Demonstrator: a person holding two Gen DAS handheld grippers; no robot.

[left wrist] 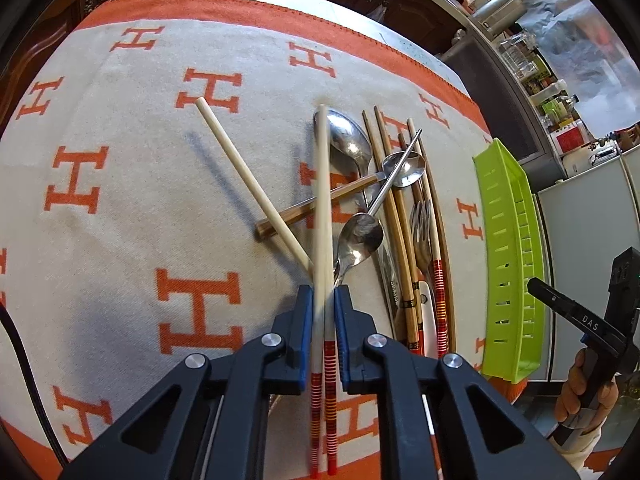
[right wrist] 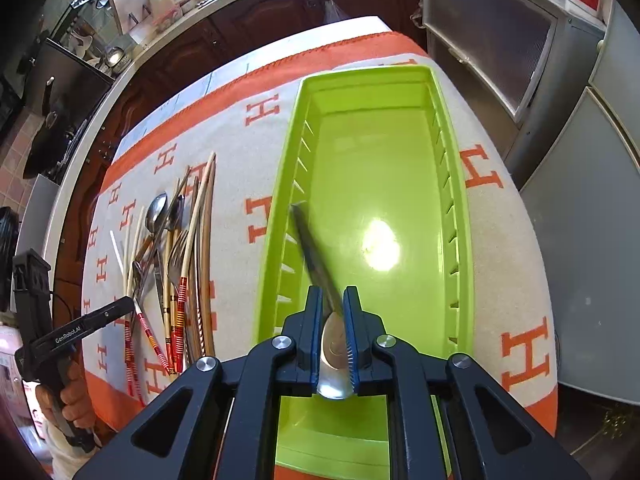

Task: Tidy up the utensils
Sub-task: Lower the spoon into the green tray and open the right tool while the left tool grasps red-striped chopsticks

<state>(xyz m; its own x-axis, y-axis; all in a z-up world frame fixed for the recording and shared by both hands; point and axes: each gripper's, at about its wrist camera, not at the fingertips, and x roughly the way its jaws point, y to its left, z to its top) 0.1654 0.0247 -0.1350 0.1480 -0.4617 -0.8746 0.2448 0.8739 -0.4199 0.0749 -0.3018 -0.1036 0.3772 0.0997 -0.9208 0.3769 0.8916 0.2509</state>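
Both grippers are nearly closed, each pinching a utensil. Left gripper (left wrist: 323,300) has its blue-padded jaws pressed against a pair of pale wooden chopsticks (left wrist: 321,200), round and smooth, with red and orange banded ends that pass back between the black fingers; the two sticks cross near the pads and splay apart toward their tips. Right gripper (right wrist: 333,300) clamps a polished steel spoon (right wrist: 334,356) by the neck, its shiny bowl sitting behind the ribbed blue pads while the slim handle, blurred, slants forward over the lime-green plastic tray (right wrist: 460,200). That tray is long and rectangular, glossy, with slotted side walls, and nothing else shows on its floor, which carries a bright glare.

Just beside the tray lies the pile of remaining utensils (left wrist: 400,200): darker bamboo chopsticks with banded ends, several steel spoons, a spoon with a brown wooden handle and a steel fork, overlapping one another.

Everything rests on a felt-like cream cloth (left wrist: 120,200) printed with orange H letters and edged in an orange band, spread over a white table. Dark carved wooden cabinets, a cluttered counter and grey appliances surround it. A hand (left wrist: 584,392) grips the right tool's handle at the edge of the left view.
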